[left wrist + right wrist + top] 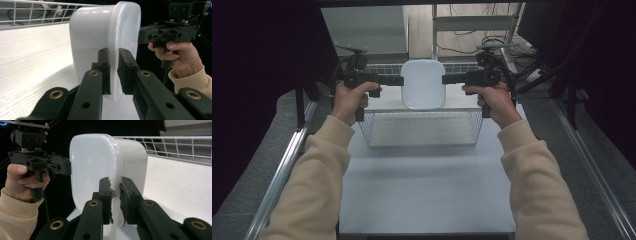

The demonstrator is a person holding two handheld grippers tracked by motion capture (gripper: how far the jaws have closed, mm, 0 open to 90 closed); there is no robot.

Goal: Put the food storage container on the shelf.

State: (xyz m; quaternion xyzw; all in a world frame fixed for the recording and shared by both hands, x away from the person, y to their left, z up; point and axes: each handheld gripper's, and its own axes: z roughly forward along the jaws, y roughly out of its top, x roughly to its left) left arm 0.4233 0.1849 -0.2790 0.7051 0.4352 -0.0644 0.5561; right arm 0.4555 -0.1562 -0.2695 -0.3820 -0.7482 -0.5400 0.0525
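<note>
The left gripper (399, 80) has its jaws clamped on the left rim of the white container (423, 84), held above the wire basket (422, 131); the right gripper (446, 79) pinches the opposite rim. Both hands should travel level and together, lest it twist free.

Tub (423, 84): glossy white, plain, no pattern. Wire basket (422, 131): white grid mesh. Desk (427, 190): pale grey-white; a faint fine wood-grain surface shows under the tub. Left gripper (401, 80) and right gripper (444, 79): matte black, brass-coloured rivets. Sleeves (317, 180): cream. Surrounding floor (267, 145): speckled dark grey.
</note>
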